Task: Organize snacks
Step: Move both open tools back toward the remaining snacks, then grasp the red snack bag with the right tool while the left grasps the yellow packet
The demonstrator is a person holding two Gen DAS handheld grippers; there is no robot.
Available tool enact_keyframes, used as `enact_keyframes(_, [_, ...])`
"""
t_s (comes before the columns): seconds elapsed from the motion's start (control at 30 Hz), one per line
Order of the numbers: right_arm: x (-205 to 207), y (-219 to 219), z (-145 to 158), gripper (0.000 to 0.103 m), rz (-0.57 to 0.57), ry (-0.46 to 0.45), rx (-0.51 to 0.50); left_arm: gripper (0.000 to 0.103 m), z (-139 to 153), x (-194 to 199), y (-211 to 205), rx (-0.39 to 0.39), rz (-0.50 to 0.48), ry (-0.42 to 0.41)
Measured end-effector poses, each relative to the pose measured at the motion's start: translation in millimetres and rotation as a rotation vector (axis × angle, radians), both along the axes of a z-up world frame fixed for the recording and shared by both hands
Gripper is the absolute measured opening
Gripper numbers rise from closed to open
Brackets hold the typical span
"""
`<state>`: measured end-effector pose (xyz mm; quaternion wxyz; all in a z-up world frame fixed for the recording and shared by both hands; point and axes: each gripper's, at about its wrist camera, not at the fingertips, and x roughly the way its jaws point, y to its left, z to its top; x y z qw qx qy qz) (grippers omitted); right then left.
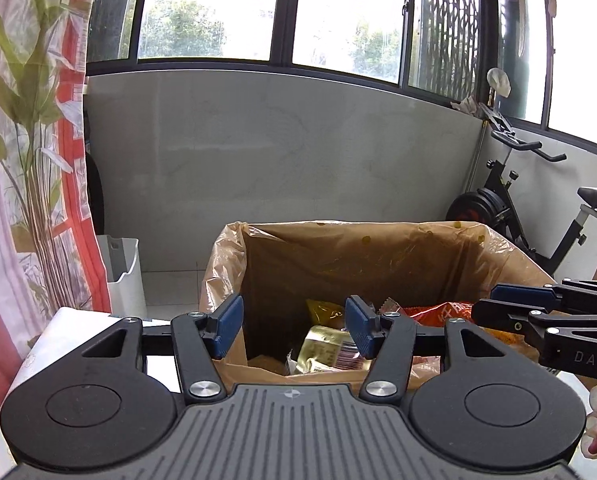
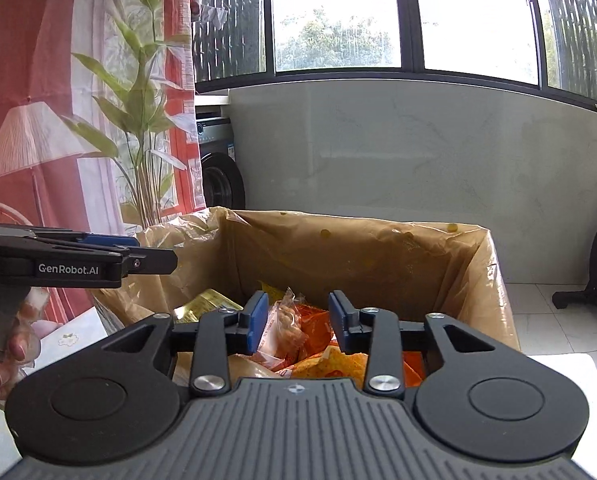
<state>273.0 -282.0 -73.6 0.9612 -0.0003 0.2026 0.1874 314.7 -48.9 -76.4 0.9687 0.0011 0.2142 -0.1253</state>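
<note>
While the left wrist view looks ahead over a white tabletop (image 1: 78, 332), the left gripper (image 1: 294, 330) fills the lower centre of the frame, its blue-padded jaws spread wide with nothing between them. Just beyond them stands a cardboard box lined with a translucent tan plastic bag (image 1: 362, 248), open at the top. Inside, low in the middle of the frame, lie a yellow-green foil snack packet (image 1: 324, 346) and, to its right, an orange snack bag (image 1: 444, 314). The right gripper (image 1: 498, 304) enters from the right edge over the box rim; from this side angle I cannot tell how its jaws stand. A white plastic bin (image 1: 124, 276) sits on the floor at the left, and a black exercise bike (image 1: 538, 216) stands at the right.

In the right wrist view, the right gripper (image 2: 298, 322) sits at lower centre, jaws open at a moderate width and gripping nothing. Between and beyond them, inside the lined box (image 2: 378, 256), rest a clear packet of pale brown snacks (image 2: 288, 320), orange snack bags (image 2: 330, 364) and the yellow foil packet (image 2: 206, 304) further left. The left gripper (image 2: 154, 252) reaches in from the left edge above the box's near corner.
</note>
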Motion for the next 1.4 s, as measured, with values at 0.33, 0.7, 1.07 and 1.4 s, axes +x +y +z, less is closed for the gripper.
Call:
enact_keyframes(0.33, [-66,-25,3,0.037,-0.03,-0.141,0.053,0.064,3,-67,28,-0.044,0.028,-0.04])
enact_keyframes(0.7, [-113,-38,-44,0.047,-0.105,-0.103,0.061,0.064,-65,-96,35,-0.113,0.094,0.16])
enact_keyframes(1.07, [-91,-32,-125,0.076,-0.111,0.174,0.025,0.064,-107,-100,23,-0.089,0.088,0.257])
enact_keyframes(1.4, [-60,-12,-164,0.078,-0.142,0.336,-0.062,0.064,-124,-103,19,-0.085,0.096,0.317])
